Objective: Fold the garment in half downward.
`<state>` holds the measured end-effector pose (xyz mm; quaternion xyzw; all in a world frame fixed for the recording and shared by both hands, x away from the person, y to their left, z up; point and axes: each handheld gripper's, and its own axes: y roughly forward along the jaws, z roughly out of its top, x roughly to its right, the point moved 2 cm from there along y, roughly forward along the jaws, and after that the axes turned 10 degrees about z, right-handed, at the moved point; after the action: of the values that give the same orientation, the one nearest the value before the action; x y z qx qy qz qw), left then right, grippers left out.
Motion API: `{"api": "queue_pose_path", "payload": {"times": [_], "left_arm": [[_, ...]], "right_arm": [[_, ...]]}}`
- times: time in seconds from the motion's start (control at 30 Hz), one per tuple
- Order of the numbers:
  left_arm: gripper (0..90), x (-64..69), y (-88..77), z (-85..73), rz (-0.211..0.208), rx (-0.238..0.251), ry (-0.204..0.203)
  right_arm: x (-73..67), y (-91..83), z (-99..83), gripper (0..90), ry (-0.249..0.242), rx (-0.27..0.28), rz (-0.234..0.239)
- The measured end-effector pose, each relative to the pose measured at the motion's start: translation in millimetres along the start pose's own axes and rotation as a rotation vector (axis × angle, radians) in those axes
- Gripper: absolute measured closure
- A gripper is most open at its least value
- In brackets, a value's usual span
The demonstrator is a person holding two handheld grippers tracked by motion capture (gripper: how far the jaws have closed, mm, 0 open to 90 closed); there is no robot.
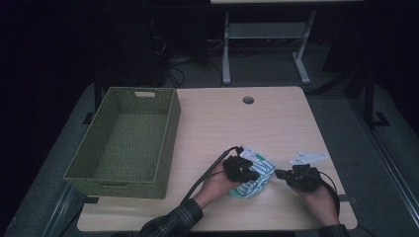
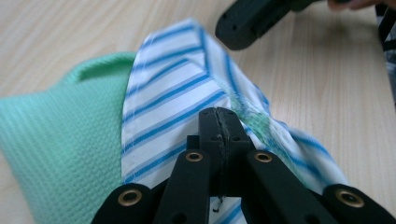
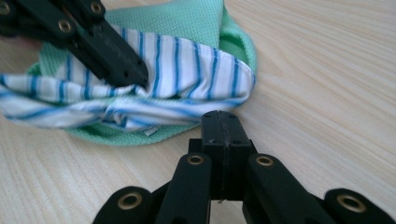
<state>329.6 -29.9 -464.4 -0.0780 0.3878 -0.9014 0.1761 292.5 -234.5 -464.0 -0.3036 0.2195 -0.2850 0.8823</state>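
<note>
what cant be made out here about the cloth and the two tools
- High view: most of the green and blue-striped white cloth is covered by the left tool.
- Left gripper view: whether its shut jaws pinch the cloth.
- Right gripper view: cloth's left end cut off; right tool shut, beside it.

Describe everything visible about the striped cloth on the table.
The white cloth with blue stripes looks like thin woven cotton, crumpled and folded over a mint-green knitted cloth that lies under it. Both rest on the light wooden table, near its front edge. The left gripper, its fingers shut, pinches a fold of the striped fabric.
</note>
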Motion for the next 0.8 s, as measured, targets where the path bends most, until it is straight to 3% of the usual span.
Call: {"api": "queue_pose_path", "payload": {"times": [0.23, 0.43, 0.8], "left_arm": [[89.2, 0.7, 2.0, -0.9, -0.002, -0.003, -0.012], [87.0, -6.7, -19.9, 1.9, 0.007, 0.037, -0.031], [89.6, -23.5, -58.7, -21.6, 0.055, 0.040, -0.099]], "right_arm": [[1.0, -3.5, 1.7, 89.9, 0.000, 0.010, -0.003], [3.2, -8.9, 12.1, 89.8, -0.010, 0.042, 0.005], [6.3, 7.8, 41.7, 89.9, -0.019, 0.060, 0.086]]}}
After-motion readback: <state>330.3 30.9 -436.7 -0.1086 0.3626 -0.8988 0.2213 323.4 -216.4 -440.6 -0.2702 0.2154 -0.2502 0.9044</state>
